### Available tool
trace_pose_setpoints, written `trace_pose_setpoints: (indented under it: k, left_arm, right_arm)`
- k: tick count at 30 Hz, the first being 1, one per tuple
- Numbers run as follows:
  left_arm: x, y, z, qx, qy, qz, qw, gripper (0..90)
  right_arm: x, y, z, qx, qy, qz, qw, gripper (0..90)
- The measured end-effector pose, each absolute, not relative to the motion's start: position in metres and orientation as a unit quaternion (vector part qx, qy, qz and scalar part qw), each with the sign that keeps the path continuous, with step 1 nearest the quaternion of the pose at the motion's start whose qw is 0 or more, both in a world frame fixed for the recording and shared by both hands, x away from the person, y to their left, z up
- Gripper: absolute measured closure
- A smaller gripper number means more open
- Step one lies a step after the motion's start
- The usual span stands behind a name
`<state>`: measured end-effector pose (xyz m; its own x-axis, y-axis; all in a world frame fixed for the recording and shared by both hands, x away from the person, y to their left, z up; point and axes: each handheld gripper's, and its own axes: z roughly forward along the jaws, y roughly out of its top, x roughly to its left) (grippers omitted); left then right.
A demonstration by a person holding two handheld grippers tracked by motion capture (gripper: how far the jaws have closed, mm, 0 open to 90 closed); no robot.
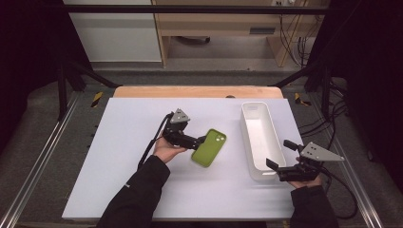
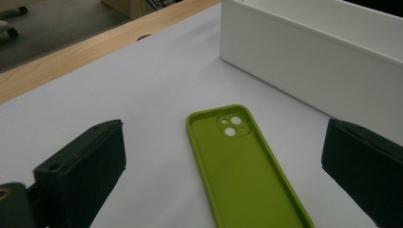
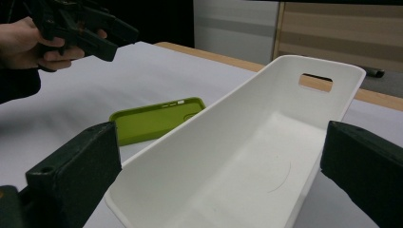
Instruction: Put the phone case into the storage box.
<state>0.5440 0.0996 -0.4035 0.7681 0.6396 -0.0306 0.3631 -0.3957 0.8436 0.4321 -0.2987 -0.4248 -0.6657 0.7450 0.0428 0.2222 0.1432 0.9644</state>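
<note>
A lime-green phone case (image 1: 209, 148) lies hollow side up on the white table top (image 1: 142, 190), camera cutout at its far end. My left gripper (image 1: 199, 142) is at the case's left edge, held in a hand and pointing right. In the left gripper view its jaws stand wide apart on either side of the case (image 2: 242, 161), so the left gripper (image 2: 223, 135) is open and holds nothing. An empty white bin (image 1: 251, 124) stands to the right. My right gripper (image 1: 279, 153) is open at the bin's near end, its jaws straddling the bin (image 3: 237, 156).
The bin has a slot handle (image 3: 315, 81) in its far wall. A wooden strip (image 1: 197, 91) borders the table's far edge. Metal rails (image 1: 43, 156) run along both sides. The left hand with its gripper (image 3: 81, 28) shows beyond the case (image 3: 152, 121) in the right gripper view.
</note>
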Motion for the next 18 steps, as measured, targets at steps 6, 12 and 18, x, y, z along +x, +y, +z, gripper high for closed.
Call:
trace_pose_setpoints:
  k: [6,12,18]
  left_arm:
    - [0.549,0.089,-0.404,0.828,0.303,0.153,0.446,0.6]
    - [0.555,0.083,-0.408,0.827,0.310,0.154,0.442,0.7]
    - [0.559,0.080,-0.417,0.829,0.319,0.152,0.433,0.8]
  right_arm:
    - [0.432,-0.299,-0.425,0.336,0.719,0.563,0.233,0.3]
    - [0.432,-0.299,-0.425,0.336,0.719,0.562,0.233,0.3]
    - [0.432,-0.299,-0.425,0.337,0.719,0.562,0.231,0.3]
